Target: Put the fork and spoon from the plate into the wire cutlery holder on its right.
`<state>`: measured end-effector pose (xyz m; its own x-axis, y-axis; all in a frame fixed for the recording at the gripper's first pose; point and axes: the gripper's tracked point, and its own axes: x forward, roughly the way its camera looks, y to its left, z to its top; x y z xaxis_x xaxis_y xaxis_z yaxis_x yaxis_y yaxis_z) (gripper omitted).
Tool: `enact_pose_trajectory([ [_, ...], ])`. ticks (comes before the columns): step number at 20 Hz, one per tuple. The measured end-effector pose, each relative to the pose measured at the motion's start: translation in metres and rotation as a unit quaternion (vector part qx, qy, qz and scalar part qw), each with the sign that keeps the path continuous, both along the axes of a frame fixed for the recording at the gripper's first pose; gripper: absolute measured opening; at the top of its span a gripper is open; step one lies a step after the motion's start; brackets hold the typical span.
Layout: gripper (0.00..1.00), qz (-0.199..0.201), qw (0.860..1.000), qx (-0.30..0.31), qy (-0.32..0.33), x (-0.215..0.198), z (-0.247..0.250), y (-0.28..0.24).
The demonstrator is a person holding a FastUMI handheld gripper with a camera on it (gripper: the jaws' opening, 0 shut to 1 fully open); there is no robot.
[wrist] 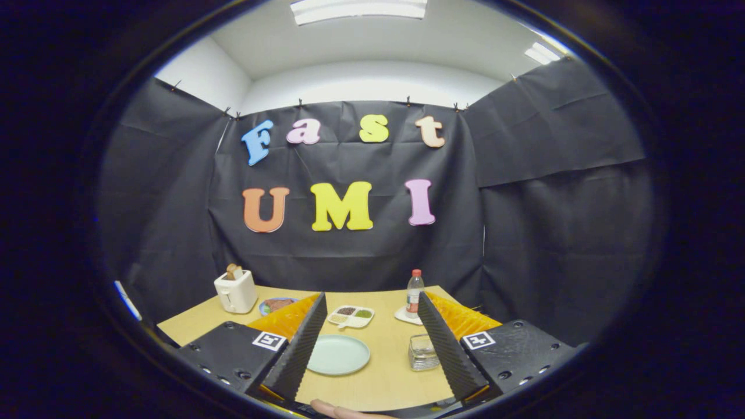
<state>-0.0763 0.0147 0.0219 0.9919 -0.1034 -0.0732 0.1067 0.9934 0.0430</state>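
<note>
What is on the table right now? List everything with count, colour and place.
table: 1, light wood, under everything
plate: 1, pale green, between the fingers; no cutlery visible on it
wire cutlery holder: 1, silvery, right of the plate
toaster: 1, white, back left, something brown in the slot
small dish: 1, blue rim, beside the toaster
divided tray: 1, white, beyond the plate
bottle: 1, clear, red cap, on a white coaster
tool: 1, open, fingers wide apart
</note>
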Motion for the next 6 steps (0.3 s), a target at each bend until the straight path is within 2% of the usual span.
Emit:
enact_pose_trajectory([
  [6, 0.94, -0.010, 0.999, -0.027, -0.021, -0.0019, 0.0043, 0.0067],
])
